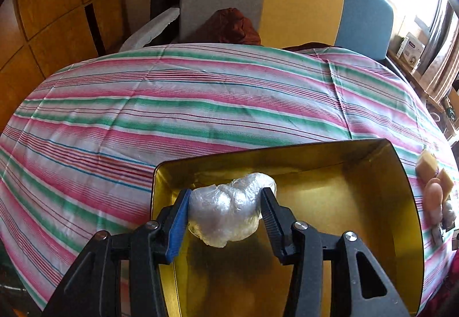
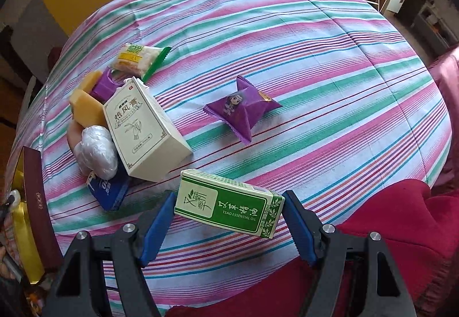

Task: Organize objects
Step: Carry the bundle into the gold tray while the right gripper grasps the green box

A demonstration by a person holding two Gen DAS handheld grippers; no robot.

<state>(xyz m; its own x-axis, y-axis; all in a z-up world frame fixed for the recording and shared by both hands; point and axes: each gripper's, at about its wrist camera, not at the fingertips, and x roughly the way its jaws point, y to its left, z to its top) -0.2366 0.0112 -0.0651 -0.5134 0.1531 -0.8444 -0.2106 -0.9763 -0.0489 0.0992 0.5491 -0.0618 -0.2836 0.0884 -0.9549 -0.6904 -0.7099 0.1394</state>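
Now: round table w/ pink-green striped cloth (image 1: 200, 105) as base; gold-lined rectangular tin box (image 1: 344, 202) parked at its near edge as the drop spot. Left gripper (image 1: 226, 202) clenched on clear plastic-wrapped lump (image 1: 229, 208), hung over the tin's inside, prob. for release there. Right of the tin, pile: cream carton (image 2: 143, 130), yellow blocks, second wrapped lump. Right gripper (image 2: 229, 216) straddling small green-white essential oil box (image 2: 229, 202); whether pads press on it, can't tell.
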